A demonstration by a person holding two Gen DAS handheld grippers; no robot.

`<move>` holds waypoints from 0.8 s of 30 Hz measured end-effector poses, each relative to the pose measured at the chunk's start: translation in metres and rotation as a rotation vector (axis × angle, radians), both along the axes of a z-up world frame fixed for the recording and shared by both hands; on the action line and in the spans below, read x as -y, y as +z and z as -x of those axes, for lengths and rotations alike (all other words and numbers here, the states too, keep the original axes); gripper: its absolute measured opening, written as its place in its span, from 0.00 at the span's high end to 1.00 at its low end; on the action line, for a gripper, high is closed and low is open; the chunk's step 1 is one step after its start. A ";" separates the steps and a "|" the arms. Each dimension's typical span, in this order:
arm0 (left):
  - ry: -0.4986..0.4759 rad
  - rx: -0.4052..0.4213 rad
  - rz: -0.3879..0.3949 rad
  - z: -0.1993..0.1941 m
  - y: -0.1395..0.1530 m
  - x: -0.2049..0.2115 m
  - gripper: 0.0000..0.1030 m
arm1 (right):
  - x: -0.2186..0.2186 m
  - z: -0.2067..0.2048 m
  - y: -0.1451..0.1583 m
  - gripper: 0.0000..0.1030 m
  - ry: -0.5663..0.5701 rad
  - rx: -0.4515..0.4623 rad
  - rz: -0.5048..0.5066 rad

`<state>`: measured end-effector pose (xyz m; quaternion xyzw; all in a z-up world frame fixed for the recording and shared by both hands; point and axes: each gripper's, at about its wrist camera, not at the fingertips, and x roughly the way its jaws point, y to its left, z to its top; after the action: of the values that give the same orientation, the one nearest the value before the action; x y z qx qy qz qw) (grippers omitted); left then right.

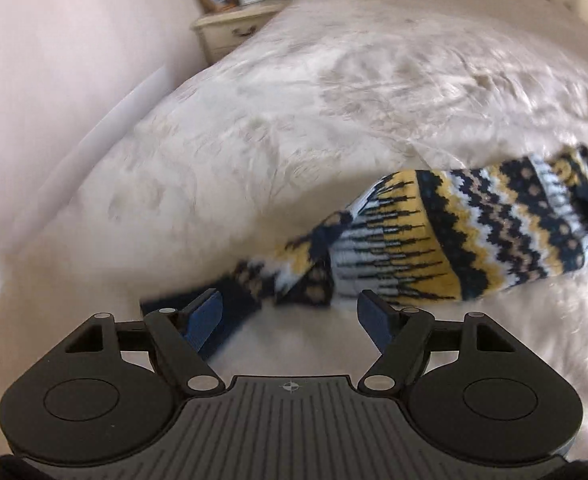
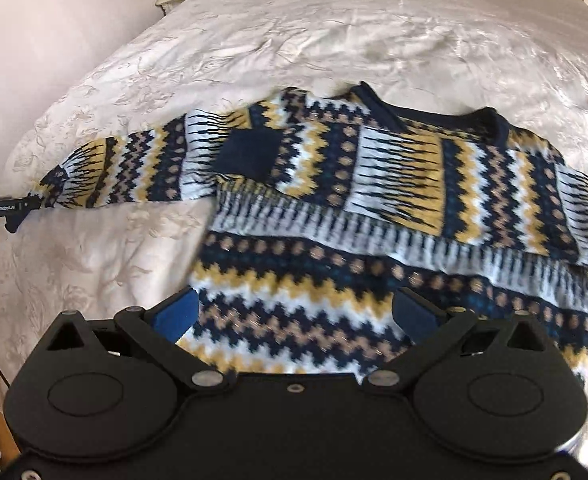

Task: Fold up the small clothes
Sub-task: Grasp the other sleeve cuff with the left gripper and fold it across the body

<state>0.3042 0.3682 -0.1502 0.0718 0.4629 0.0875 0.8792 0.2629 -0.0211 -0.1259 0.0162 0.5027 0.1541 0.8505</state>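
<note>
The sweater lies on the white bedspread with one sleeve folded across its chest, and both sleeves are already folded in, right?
Not both. On the sweater one sleeve is folded across the chest, but the other sleeve lies stretched out sideways on the bedspread, as the right wrist view shows.

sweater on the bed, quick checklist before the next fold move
1. Navy, yellow and white patterned knit sweater lies on the white bedspread: ok.
2. One sleeve folded across the chest: ok.
3. Other sleeve folded in: not ok, it stretches outward.
4. Left gripper free: ok, fingers open, cuff beside them.
5. Right gripper free: ok, open above the hem.
6. Body flat: cannot tell, blurred.
</note>
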 end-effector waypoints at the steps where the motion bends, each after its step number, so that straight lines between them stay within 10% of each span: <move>1: -0.025 -0.009 -0.007 -0.005 -0.002 0.000 0.29 | -0.004 -0.002 0.000 0.01 0.001 -0.001 0.001; 8: -0.130 -0.038 -0.067 -0.042 -0.011 -0.008 0.30 | -0.019 -0.013 -0.005 0.01 -0.005 -0.021 0.007; 16: -0.015 -0.042 -0.075 -0.104 -0.009 -0.056 0.30 | -0.028 -0.029 -0.007 0.01 -0.007 -0.038 0.008; 24: 0.199 0.074 0.314 -0.065 0.016 -0.083 0.29 | -0.043 -0.041 -0.003 0.01 0.035 -0.025 0.005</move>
<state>0.3696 0.4514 -0.1338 -0.1156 0.4429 0.1031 0.8831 0.3041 0.0218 -0.1289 0.0069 0.5140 0.1675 0.8412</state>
